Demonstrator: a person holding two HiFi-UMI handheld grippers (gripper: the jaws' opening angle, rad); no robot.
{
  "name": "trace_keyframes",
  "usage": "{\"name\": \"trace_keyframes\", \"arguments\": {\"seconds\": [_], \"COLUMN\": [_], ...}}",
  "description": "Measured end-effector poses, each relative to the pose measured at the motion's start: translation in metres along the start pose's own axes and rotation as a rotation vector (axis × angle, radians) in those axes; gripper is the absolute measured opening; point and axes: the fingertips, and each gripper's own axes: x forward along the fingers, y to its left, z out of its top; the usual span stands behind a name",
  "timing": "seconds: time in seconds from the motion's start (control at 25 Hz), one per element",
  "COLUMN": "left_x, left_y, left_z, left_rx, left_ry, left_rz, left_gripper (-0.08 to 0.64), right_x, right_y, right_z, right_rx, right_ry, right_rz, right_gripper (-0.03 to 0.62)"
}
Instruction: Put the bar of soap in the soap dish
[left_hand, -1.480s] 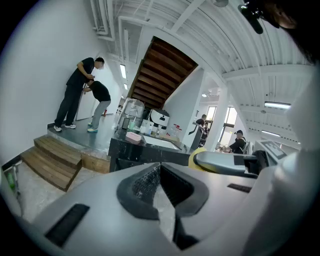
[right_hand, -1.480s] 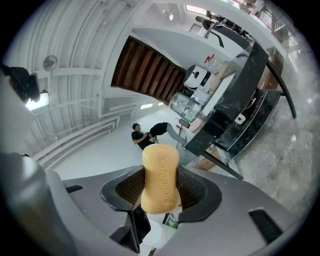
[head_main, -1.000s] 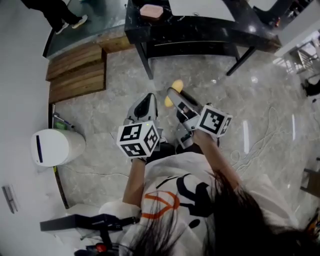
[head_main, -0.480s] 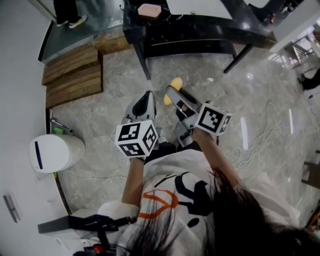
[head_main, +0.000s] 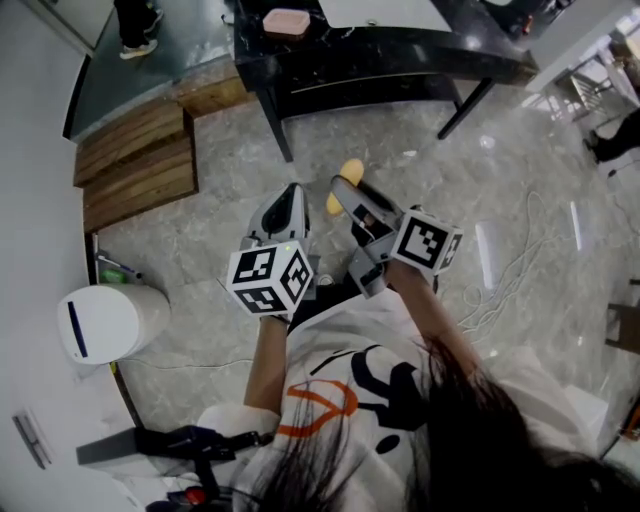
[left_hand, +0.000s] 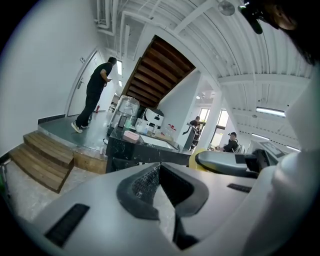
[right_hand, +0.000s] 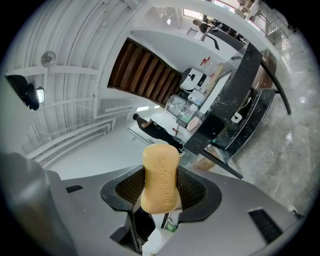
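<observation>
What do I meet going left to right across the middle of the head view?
White bin → left hand-held gripper → bar of soap

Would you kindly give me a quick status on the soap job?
Right gripper shut on bar of soap. Left gripper shut, empty. Soap dish on black table ahead, only floor between.
</observation>
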Motion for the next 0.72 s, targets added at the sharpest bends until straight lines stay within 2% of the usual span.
{"name": "trace_keyframes", "arguments": {"seconds": [0.2,0.56,0.72], "left_x": [-0.007,0.007,0.034], "left_y": [-0.008,0.000,0.008], "left_z": [0.001,0.015,0.029], "left_rx": [0.008,-0.011,-0.019], "left_ry": [-0.003,-0.025,-0.030], "left_rz": [-0.015,0.014,0.035], "left_gripper": [0.002,0.002,0.003], "right_x": [-0.007,0.010,0.031], "right_y": [0.006,0.006,-0.003], "right_z": [0.001,0.016,0.037], "right_rx": [-0.007,-0.008,-0.001], "right_ry": [-0.013,0.018,0.036], "right_rz": [0.003,0.032,0.045], "right_gripper": [0.195,0.195,0.195]}}
